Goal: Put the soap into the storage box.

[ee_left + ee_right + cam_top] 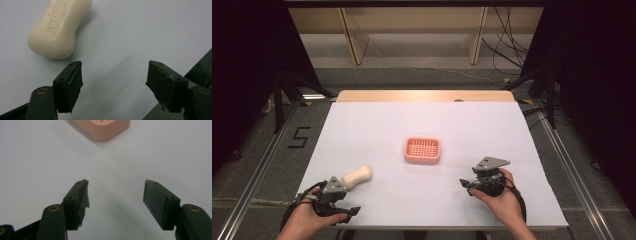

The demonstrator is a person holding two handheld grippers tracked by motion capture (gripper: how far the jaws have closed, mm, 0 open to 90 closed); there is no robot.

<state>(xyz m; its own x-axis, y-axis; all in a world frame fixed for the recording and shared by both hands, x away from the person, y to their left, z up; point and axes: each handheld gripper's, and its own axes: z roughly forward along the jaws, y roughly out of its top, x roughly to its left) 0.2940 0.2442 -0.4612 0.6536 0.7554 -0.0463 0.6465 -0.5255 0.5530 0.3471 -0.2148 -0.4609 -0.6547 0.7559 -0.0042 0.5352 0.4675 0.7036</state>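
Soap: the soap bar (357,176) lies on the white surface (377,125), just ahead of your left hand-held gripper (343,210), long axis slanting toward the pink tray (422,150).
Left hand-held gripper: jaws wide, empty.
Right hand-held gripper (470,183): jaws wide, empty, farther from the soap.

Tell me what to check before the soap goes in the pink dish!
1. Left hand-held gripper open wide: ok.
2. Soap between its jaws: not ok, it lies beyond the left jaw, off to the side.
3. Soap free, nothing touching it: ok.
4. Pink dish empty: ok in the high view.
5. Right hand-held gripper open and holding nothing: ok.
6. White table between soap and dish clear: ok.
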